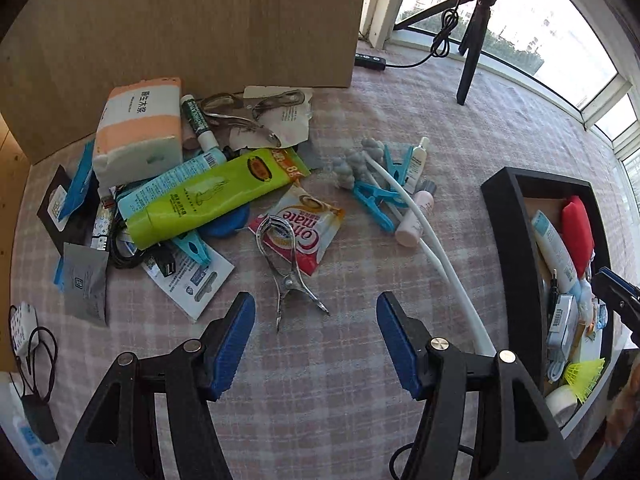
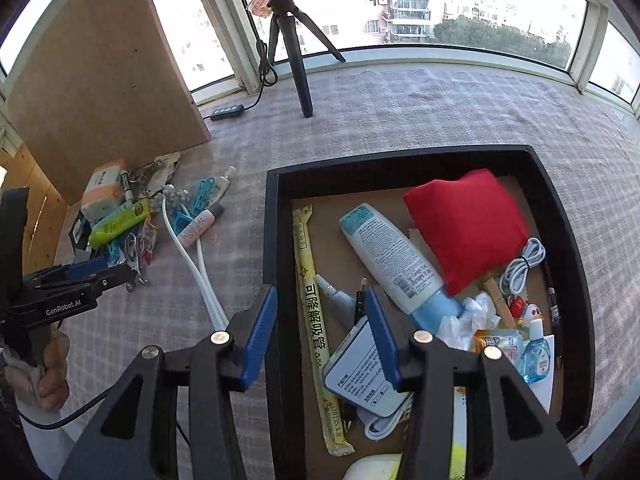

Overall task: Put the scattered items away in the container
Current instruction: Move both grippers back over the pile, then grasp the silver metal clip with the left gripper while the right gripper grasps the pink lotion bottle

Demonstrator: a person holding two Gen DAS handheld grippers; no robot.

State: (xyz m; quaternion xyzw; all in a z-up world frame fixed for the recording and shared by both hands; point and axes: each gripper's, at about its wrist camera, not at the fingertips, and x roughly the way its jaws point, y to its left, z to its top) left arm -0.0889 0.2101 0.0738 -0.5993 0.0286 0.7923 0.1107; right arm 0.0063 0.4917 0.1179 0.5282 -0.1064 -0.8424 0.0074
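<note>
Left wrist view: a metal eyelash curler (image 1: 290, 268) lies at centre frame on the checked cloth (image 1: 320, 380), its head resting on a red-and-white sachet (image 1: 306, 226), just ahead of the left gripper (image 1: 316, 332). It would best be taken across the hinge, low, so the thin handles are not pushed away. Both blue pads are spread wide and nothing is held. Right wrist view: the right gripper (image 2: 320, 334) is likewise wide open and empty, straddling the left wall of the black box (image 2: 276, 240), lower centre.
</note>
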